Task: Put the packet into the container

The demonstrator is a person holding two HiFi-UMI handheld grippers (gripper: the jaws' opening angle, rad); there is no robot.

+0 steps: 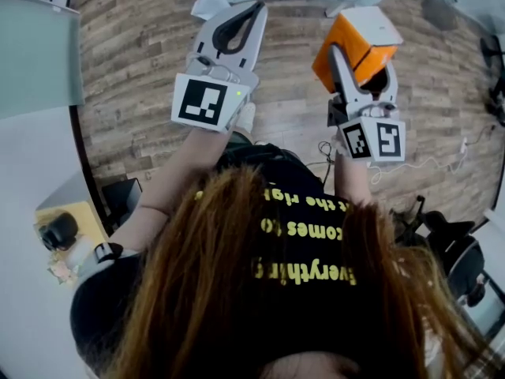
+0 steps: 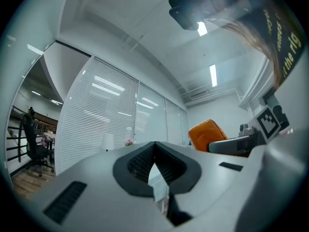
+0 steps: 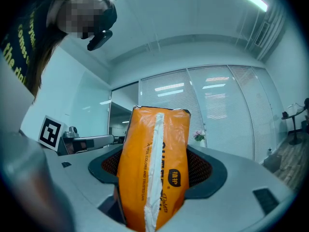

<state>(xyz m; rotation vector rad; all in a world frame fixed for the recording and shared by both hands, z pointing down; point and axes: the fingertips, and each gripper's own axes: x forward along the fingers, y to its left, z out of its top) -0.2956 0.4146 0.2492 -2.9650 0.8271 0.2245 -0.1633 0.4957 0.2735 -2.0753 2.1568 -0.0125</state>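
since no container shows in any view, the packet (image 3: 153, 144) seems held aloft merely for carrying, out over the floor (image 1: 134, 69). the right gripper (image 1: 361, 63) clamps its orange sides, jaws kept apart by its thickness. the left gripper (image 2: 154, 146) has its tips touching, holding nothing.

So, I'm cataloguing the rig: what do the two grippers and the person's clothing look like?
The left gripper and right gripper are alike: pale grey moulded shells, black ribbed pads lining the jaws, and a cube with black-and-white square markers. A small green light shows on the left one. The person wears a black T-shirt with yellow lettering.
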